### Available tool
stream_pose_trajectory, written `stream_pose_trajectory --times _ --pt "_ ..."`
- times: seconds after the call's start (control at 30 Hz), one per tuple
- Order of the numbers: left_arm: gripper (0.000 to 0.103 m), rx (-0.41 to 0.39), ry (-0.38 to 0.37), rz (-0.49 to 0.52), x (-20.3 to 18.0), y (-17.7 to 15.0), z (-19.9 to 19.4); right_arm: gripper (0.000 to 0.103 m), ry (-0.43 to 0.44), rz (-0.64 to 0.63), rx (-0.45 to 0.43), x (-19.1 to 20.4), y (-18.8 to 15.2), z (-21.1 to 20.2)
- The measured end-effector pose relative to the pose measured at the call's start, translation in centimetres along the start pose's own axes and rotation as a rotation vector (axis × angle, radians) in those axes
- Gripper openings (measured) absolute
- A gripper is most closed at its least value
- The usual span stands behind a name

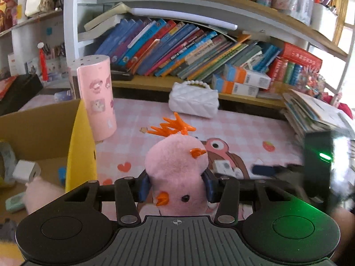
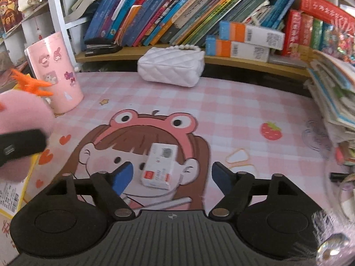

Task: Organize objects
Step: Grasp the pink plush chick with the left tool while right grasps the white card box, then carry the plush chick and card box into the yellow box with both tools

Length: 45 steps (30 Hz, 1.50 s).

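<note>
My left gripper (image 1: 176,186) is shut on a pink plush chick (image 1: 177,168) with an orange crest and holds it above the pink checked mat, next to an open cardboard box (image 1: 37,130). The chick also shows at the left edge of the right wrist view (image 2: 22,115). My right gripper (image 2: 172,175) is open over the mat, with a small white box (image 2: 160,166) with a red label lying between and just beyond its fingers. That white box also shows in the left wrist view (image 1: 224,167), with the right gripper (image 1: 266,170) beside it.
A tall pink cylinder (image 1: 97,97) stands by the box. A white quilted purse (image 2: 170,66) lies at the back by the bookshelf (image 2: 199,55). A stack of books (image 2: 330,97) sits at the right. The cardboard box holds a white charger (image 1: 26,170) and other small items.
</note>
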<state>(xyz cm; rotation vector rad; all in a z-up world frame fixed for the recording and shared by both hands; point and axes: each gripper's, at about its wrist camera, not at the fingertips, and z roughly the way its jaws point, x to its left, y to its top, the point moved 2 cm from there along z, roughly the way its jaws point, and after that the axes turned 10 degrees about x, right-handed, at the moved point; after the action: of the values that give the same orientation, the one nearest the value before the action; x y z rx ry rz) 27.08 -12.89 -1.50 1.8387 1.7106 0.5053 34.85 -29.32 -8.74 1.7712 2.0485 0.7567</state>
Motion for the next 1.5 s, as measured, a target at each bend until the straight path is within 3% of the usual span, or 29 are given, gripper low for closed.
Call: stream_pose_trajectory --times 0.17,0.33,0.43,0.6,0.87,1.13,1.5 --pt "0.045 0.014 -0.016 -0.007 0.4 -1.5 -1.5 0.071 -0.006 -0.02 0.023 1.0 0.6 1.8" --pt "0.045 -0.001 -0.008 0.009 0.3 -2.3 -2.8 0.052 -0.06 -0.031 0.037 1.2 0.3 2.4" --pt "0.045 -0.013 -0.006 -0.004 0.6 -2.5 -3.5 0.029 -0.072 -0.053 0.017 1.5 0.1 2.3" --pt "0.045 -0.028 -0.011 -0.024 1.1 -3.1 -4.7 0.028 -0.067 -0.034 0.028 1.5 0.0 1.7" --pt "0.045 -0.05 -0.06 -0.02 1.7 -4.7 -6.7 0.028 -0.052 -0.012 -0.022 2.5 -1.9 -3.9" --pt "0.045 -0.054 -0.099 -0.018 3.6 -8.0 -9.6 0.028 -0.04 0.003 -0.043 4.6 -6.0 -11.0" --pt "0.045 -0.024 -0.052 -0.078 9.1 -13.8 -13.2 0.028 -0.017 -0.002 0.012 10.9 -12.8 -16.1"
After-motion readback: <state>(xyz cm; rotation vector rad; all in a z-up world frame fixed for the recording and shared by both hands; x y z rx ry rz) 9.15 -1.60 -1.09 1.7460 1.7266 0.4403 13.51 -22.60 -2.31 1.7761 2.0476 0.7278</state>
